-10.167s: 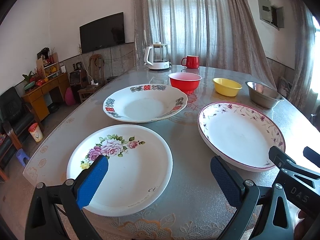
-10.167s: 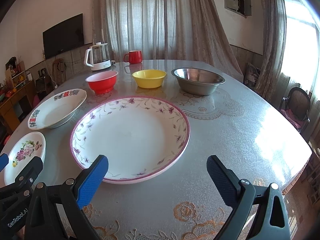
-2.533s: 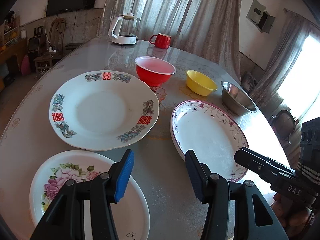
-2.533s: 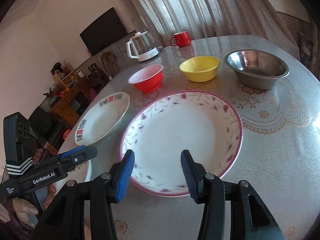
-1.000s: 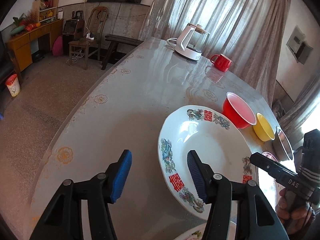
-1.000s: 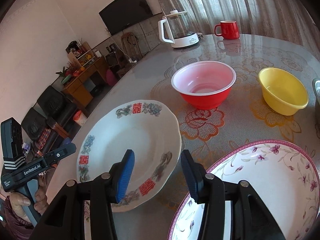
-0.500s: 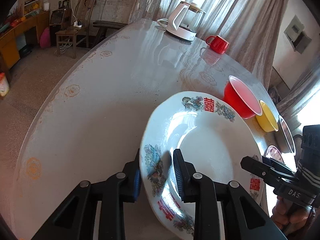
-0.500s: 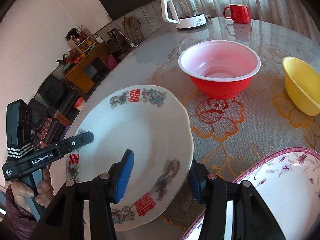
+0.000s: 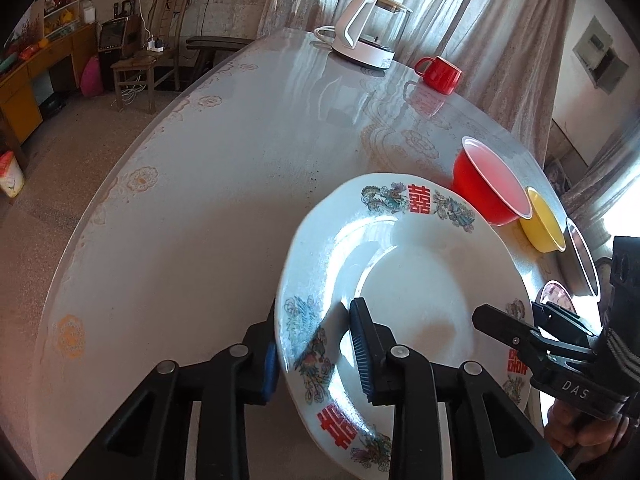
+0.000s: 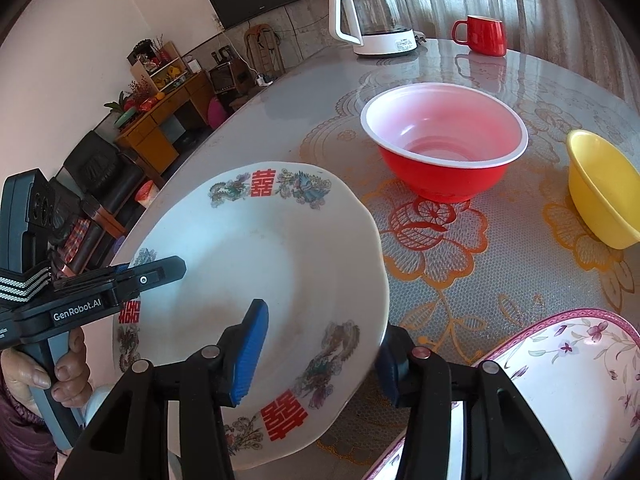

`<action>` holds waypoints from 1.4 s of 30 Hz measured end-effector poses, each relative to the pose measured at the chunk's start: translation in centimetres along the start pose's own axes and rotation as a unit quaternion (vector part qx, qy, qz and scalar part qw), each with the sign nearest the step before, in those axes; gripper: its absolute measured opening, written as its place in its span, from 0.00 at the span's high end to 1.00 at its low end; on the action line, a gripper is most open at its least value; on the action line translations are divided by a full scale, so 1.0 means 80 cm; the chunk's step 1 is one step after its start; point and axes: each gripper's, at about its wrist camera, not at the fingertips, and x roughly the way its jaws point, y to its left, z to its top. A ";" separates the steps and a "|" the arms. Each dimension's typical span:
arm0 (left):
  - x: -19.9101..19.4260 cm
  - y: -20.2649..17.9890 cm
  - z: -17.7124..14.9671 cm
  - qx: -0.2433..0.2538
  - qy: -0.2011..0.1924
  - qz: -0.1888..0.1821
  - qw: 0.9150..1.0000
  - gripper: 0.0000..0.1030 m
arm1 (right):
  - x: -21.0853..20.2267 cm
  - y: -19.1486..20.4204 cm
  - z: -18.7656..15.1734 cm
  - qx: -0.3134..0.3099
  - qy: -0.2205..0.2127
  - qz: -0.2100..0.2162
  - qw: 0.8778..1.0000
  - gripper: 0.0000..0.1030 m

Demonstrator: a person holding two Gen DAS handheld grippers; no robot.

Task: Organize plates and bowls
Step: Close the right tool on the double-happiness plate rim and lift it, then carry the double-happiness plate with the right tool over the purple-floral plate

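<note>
A: Plate (image 9: 420,280) with red characters, on table (image 9: 200,200); red bowl (image 10: 440,160) just beyond, yellow bowl (image 10: 600,200) beside that.

B: Left gripper (image 9: 316,356)?

A: On the near rim, a pad on each face, jaws opening slightly.

B: Right gripper (image 10: 316,356)?

A: Astride the opposite rim, one pad over the well, the other under the edge. Contact unclear; cannot tell if gripping. Purple-flowered plate (image 10: 560,380) just beside.

Glass-topped lace-patterned table (image 10: 520,272) under red bowl (image 10: 444,148), yellow bowl (image 10: 600,188), kettle (image 10: 372,16), red mug (image 10: 482,35), floral-rimmed plate (image 10: 560,380).
</note>
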 end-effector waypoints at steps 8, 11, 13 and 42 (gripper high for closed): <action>0.003 0.000 0.004 0.000 0.014 -0.012 1.000 0.64 | 0.002 0.004 0.002 -0.021 0.012 -0.005 1.000 0.48; 0.001 -0.001 0.003 -0.011 0.015 -0.001 1.000 0.67 | 0.002 0.003 0.004 -0.010 0.013 -0.004 1.000 0.48; -0.003 0.004 -0.001 -0.021 0.005 -0.012 1.000 0.72 | 0.000 0.003 0.002 -0.006 0.007 -0.008 1.000 0.50; 0.003 0.009 0.007 -0.037 0.013 -0.040 0.998 0.72 | -0.010 -0.020 0.005 0.023 0.003 0.038 0.999 0.58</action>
